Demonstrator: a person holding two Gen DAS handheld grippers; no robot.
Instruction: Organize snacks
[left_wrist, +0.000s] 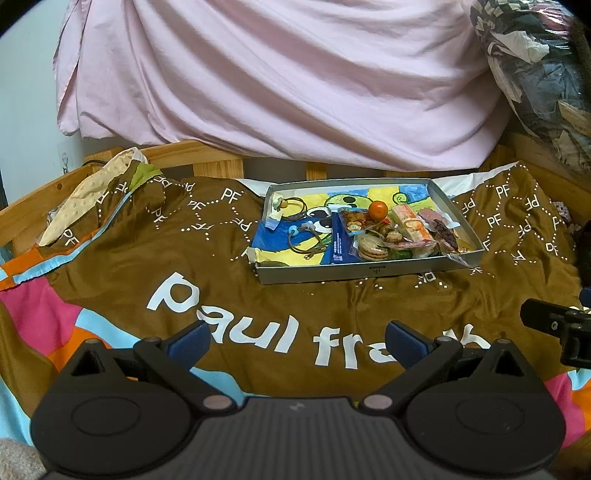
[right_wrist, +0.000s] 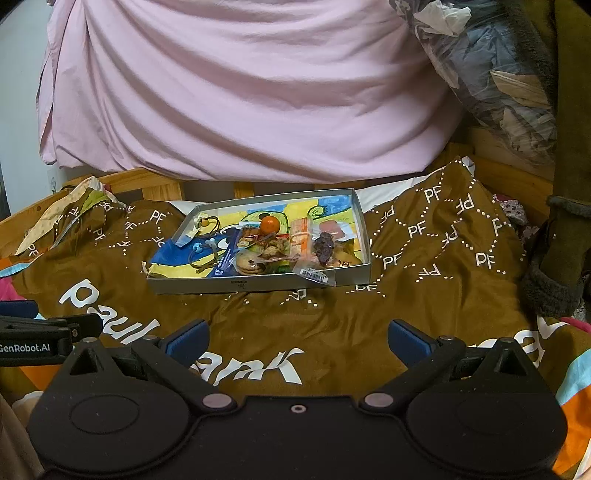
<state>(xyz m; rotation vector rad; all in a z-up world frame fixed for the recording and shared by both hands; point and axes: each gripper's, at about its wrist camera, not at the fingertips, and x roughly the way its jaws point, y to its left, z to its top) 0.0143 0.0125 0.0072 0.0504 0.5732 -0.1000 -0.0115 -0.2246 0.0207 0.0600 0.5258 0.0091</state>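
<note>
Both grippers hang low over a bed covered by a brown blanket (left_wrist: 122, 258) printed with white letters, and neither has reached the snacks. The left gripper (left_wrist: 297, 339) has its jaws spread wide with nothing between them, and the right gripper (right_wrist: 297, 339) is the same, wide apart and empty. Well ahead of both, near the far side of the bed, lies a shallow grey tray (left_wrist: 369, 271) lined with a bright cartoon picture. All the snacks visible are already inside it, crowded into its right half: a small orange fruit (left_wrist: 377, 209) sitting on top toward the back, a clear bag of round cookies (left_wrist: 371, 248) at the front, a patterned packet of small biscuits (left_wrist: 354, 221) behind that, a long wrapped bar with orange trim (left_wrist: 410, 226), and a dark dried-fruit piece in a clear wrapper (left_wrist: 445, 230) whose barcoded edge spills over the tray's front rim. A dark blue packet (left_wrist: 338, 243) lies partly under the cookies. The tray's left half holds hair ties (left_wrist: 301, 238) with small charms, which are not snacks. No snack can be seen lying loose on the blanket. Judged from this, gathering looks finished, while sorting or tidying the heap within the tray appears still to be done, or the task is only starting. A pink sheet (left_wrist: 288, 74) hangs behind the bed.
</note>
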